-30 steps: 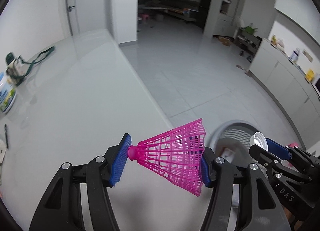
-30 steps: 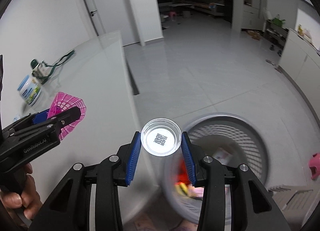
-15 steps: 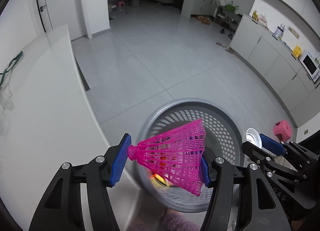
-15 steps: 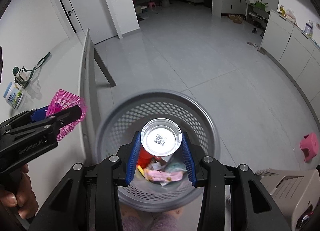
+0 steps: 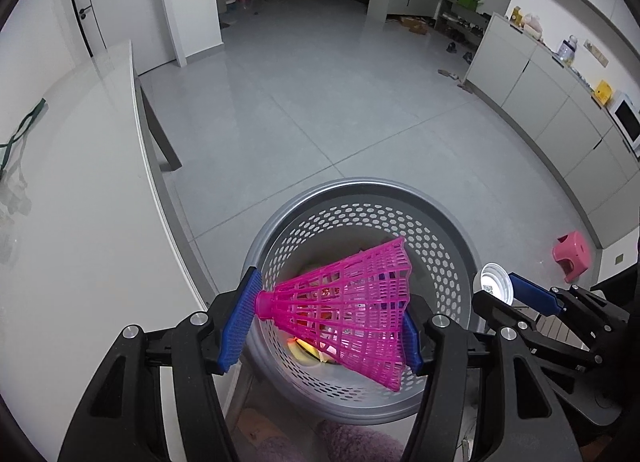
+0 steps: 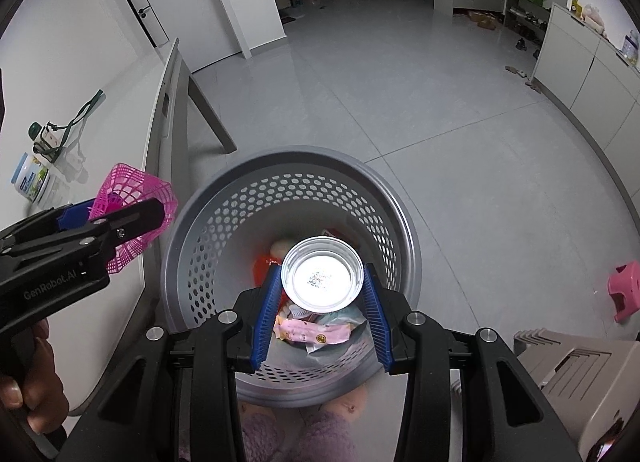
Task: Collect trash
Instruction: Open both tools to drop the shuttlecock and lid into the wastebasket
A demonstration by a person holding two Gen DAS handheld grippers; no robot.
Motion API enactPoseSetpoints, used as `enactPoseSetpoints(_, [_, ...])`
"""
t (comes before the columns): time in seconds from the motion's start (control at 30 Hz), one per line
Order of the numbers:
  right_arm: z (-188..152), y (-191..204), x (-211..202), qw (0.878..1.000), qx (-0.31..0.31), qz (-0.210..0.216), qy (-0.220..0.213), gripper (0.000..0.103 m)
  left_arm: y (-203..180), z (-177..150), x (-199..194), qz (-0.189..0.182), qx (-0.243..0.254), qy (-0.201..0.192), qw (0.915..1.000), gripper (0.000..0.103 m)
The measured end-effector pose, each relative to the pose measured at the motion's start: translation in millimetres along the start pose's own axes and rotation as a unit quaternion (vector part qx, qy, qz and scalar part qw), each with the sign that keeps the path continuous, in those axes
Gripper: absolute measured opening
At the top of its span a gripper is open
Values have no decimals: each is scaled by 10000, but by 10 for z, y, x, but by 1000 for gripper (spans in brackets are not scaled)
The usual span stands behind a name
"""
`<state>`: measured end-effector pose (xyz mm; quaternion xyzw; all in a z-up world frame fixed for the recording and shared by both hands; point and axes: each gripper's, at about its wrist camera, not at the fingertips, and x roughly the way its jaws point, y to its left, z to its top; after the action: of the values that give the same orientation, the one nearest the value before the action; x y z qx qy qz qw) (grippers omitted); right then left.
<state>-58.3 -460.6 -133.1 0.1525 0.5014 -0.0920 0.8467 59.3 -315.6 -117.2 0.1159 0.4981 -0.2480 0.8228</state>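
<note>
A perforated grey waste basket (image 6: pixel 394 218) stands on the pale tiled floor (image 6: pixel 400 102), beside a white table (image 5: pixel 80 190) bearing a tin (image 6: pixel 30 182) and bottle (image 6: pixel 44 138).

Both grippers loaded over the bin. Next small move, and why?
Probably open both and drop. The left gripper holds the pink shuttlecock and the right gripper holds the white cap, each directly above the open basket, which already has trash in it. In the right view the shuttlecock looks near the rim, so nudge left inward first if unsure.
</note>
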Motion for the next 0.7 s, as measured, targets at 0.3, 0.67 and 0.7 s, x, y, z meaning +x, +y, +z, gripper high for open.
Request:
enactPoseSetpoints(0.3, [65, 4, -101, 9998, -130, 49, -163, 55, -5, -3, -82, 140, -86, -9, 9999, 66])
enactPoseSetpoints(0.67, [48, -45, -165, 9998, -78, 61, -189, 55, -68, 40, -185, 234, -34, -62, 9997, 73])
enactPoseSetpoints(0.7, [47, -47, -169, 9998, -77, 59, -189, 55, -74, 31, -184, 240, -34, -71, 9997, 74])
